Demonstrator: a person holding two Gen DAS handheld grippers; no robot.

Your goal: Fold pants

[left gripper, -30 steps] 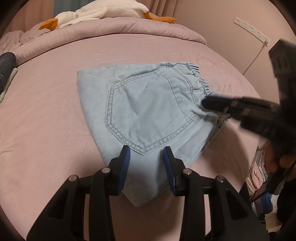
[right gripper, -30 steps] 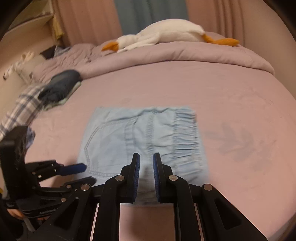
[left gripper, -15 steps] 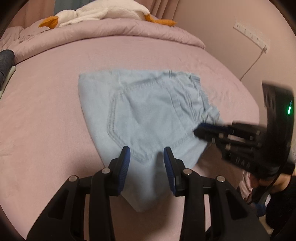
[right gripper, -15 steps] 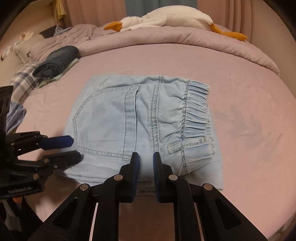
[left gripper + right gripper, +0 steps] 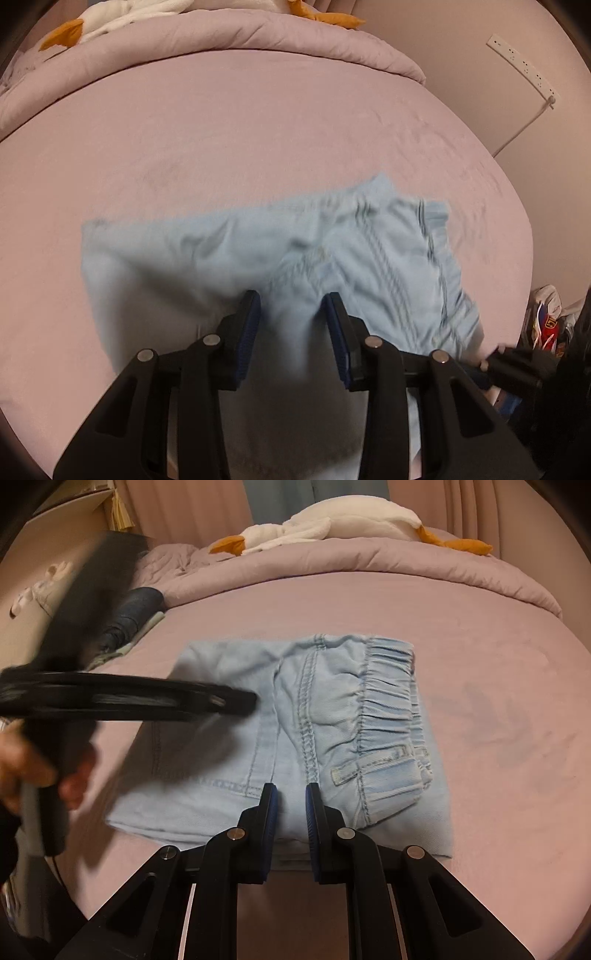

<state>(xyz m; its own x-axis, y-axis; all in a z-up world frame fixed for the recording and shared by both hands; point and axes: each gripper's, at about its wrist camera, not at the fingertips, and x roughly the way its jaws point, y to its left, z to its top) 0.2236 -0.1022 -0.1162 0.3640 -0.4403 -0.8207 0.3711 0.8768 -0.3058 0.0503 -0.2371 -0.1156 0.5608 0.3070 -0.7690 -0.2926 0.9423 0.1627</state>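
Left wrist view: the left gripper point(image 5: 291, 325) has swept across over the pants point(image 5: 369, 258) since a second ago; then it stood at their near corner, now denim fills the gap between its fingers and the fabric shows blurred.
Left gripper state: jaws part open; whether the pads pinch the cloth I cannot tell.
Right gripper point(image 5: 290, 808) state: narrow gap, nothing clamped; near folded edge of the pants just ahead of and under its tips.
Pants position: light-blue denim folded to a compact rectangle on the pink bed point(image 5: 498, 701), elastic waistband point(image 5: 388, 701) toward the right in the right wrist view.
What changed on the cloth: the pocket face looks rumpled beneath the left gripper, where it lay flat before.
Meaning for task: folds look largely done; this seems a smoothing pass or a reach for a last fold.
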